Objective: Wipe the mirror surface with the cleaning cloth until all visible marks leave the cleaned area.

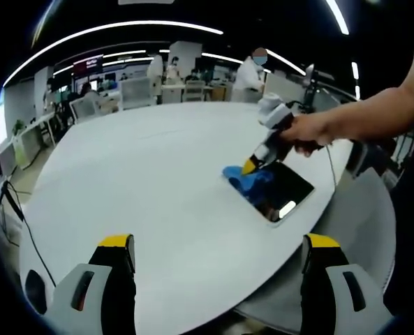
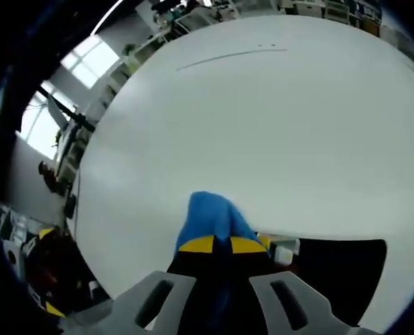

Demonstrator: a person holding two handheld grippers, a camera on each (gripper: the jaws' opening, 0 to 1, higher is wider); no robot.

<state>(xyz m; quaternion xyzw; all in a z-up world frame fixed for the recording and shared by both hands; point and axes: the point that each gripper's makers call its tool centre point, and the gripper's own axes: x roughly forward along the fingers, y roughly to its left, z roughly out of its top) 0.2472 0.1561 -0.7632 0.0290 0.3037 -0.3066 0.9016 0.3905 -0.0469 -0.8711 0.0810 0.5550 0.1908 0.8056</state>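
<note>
The mirror (image 1: 276, 190) lies flat near the table's (image 1: 151, 181) right edge, dark, with a bright strip of reflected light at its near corner. The blue cloth (image 1: 245, 179) sits on its far-left corner, so that part of the glass is covered; I cannot make out any marks on the rest. My right gripper (image 1: 249, 166) is pressed down on the cloth, my hand (image 1: 311, 130) around its body. In the right gripper view the jaws are clenched on the cloth (image 2: 210, 216), which bulges out past the yellow tips and hides their contact with the mirror (image 2: 339, 269); only a dark wedge of it shows at lower right. My left gripper (image 1: 219, 244) hovers over the table's near side, jaws spread wide, holding nothing. Beyond the table are desks, chairs and people, small and blurred.
</note>
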